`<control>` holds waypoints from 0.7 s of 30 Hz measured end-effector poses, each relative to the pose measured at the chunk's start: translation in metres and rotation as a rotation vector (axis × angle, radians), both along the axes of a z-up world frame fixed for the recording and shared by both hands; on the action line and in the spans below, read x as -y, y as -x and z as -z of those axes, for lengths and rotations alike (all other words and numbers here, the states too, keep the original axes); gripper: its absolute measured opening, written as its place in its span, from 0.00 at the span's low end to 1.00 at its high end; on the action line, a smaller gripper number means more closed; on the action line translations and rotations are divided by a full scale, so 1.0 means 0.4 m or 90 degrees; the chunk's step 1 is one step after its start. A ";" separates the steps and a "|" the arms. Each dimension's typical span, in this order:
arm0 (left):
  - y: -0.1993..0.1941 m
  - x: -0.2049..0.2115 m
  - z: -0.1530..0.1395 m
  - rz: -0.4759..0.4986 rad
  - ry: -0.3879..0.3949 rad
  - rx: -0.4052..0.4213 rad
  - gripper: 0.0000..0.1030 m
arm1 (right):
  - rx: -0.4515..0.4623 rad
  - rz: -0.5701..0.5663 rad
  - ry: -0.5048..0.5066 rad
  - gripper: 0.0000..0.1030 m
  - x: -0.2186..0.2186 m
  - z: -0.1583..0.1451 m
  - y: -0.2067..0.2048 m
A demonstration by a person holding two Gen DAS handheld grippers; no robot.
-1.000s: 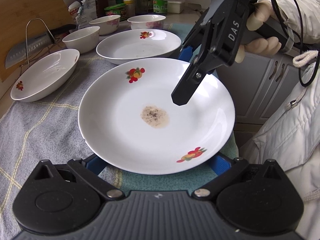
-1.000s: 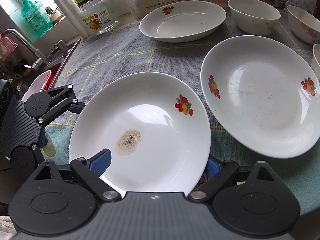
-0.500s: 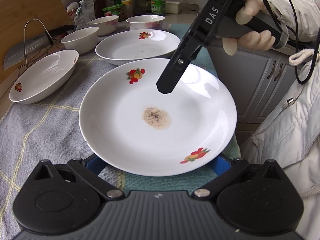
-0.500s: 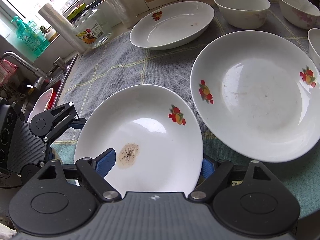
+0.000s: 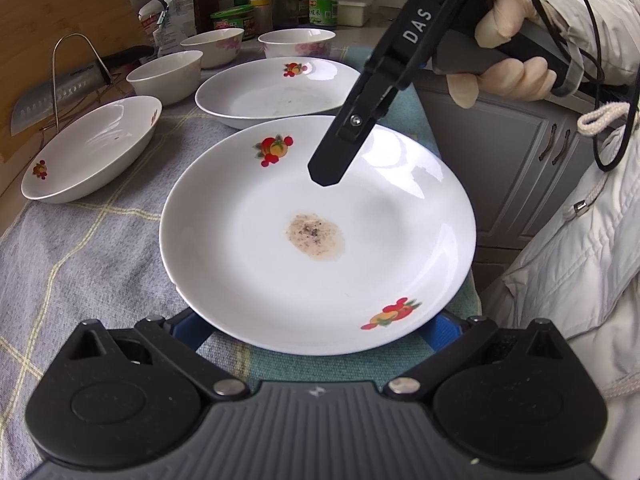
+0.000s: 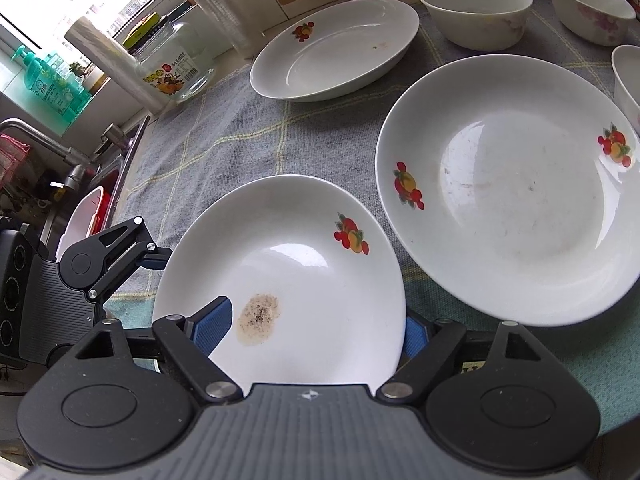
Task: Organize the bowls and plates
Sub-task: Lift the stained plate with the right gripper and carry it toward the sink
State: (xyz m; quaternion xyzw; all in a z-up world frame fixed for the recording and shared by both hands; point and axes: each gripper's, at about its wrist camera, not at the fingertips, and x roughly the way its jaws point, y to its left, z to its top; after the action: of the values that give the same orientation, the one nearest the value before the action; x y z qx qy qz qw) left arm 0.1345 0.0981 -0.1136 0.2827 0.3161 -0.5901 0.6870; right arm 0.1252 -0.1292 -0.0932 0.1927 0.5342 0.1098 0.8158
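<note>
A white plate (image 5: 248, 248) with fruit prints and a brown stain lies on the checked cloth. My right gripper (image 5: 326, 176) comes in from its far rim. One black finger lies over the plate's inside and the other is hidden beneath. In the right wrist view the right gripper (image 6: 312, 332) pinches that plate (image 6: 304, 264) between its blue pads (image 6: 212, 324), and the plate looks tilted. My left gripper (image 5: 316, 330) is spread wide at the near rim, its blue fingers (image 5: 192, 328) under the edge. From the right wrist view, the left gripper (image 6: 156, 256) touches the plate's left edge.
A larger fruit-print plate (image 6: 508, 192) and an oval deep plate (image 6: 336, 52) lie beyond. Three bowls (image 5: 166, 76) stand at the back by jars and bottles. A cleaver in a wire rack (image 5: 52, 96) leans on a board. A sink (image 6: 84, 208) is to the left of the cloth in the right wrist view.
The right gripper's jaws closed onto the stained plate's rim and the gripper rolled, with its upper finger sliding farther in over the plate. The left gripper stayed put.
</note>
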 end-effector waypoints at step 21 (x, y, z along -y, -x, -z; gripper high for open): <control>0.003 -0.032 -0.021 -0.067 0.004 -0.010 0.99 | 0.020 -0.044 0.009 0.87 -0.034 -0.042 -0.035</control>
State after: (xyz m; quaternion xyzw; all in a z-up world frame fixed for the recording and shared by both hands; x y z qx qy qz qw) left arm 0.1331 0.1107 -0.1052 0.2588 0.3337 -0.5562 0.7158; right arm 0.1394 -0.1156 -0.0765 0.1667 0.5282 0.1374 0.8212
